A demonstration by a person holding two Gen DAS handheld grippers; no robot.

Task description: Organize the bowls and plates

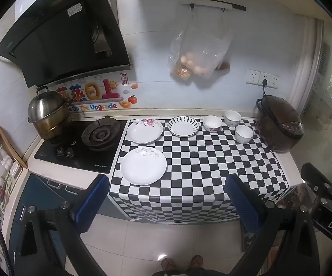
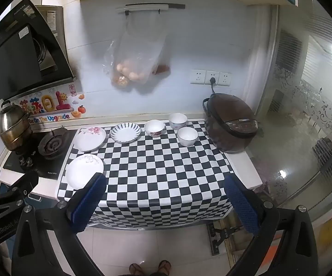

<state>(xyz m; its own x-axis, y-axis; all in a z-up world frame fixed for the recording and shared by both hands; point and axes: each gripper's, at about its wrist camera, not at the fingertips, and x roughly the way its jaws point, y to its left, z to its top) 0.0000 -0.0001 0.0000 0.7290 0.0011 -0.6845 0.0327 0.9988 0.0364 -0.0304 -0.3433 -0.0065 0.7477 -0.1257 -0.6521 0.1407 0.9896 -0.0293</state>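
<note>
Three plates lie on the checkered cloth (image 1: 200, 168): a white plate (image 1: 143, 166) nearest me, a pink-flowered plate (image 1: 144, 130) behind it, and a black-striped plate (image 1: 183, 126) at the back. Three white bowls (image 1: 212, 123) (image 1: 232, 118) (image 1: 244, 133) stand at the back right. They also show in the right wrist view: plates (image 2: 84, 171) (image 2: 90, 138) (image 2: 125, 133), bowls (image 2: 154, 127) (image 2: 177, 121) (image 2: 187, 136). My left gripper (image 1: 166, 197) is open and empty, held before the counter edge. My right gripper (image 2: 166, 197) is open and empty too, well short of the dishes.
A gas hob (image 1: 78, 142) with a steel steamer pot (image 1: 47, 115) is at the left. A brown rice cooker (image 1: 278, 124) stands at the right end of the counter. A bag of eggs (image 1: 198, 57) hangs on the wall. The right gripper's body (image 1: 326, 195) shows at right.
</note>
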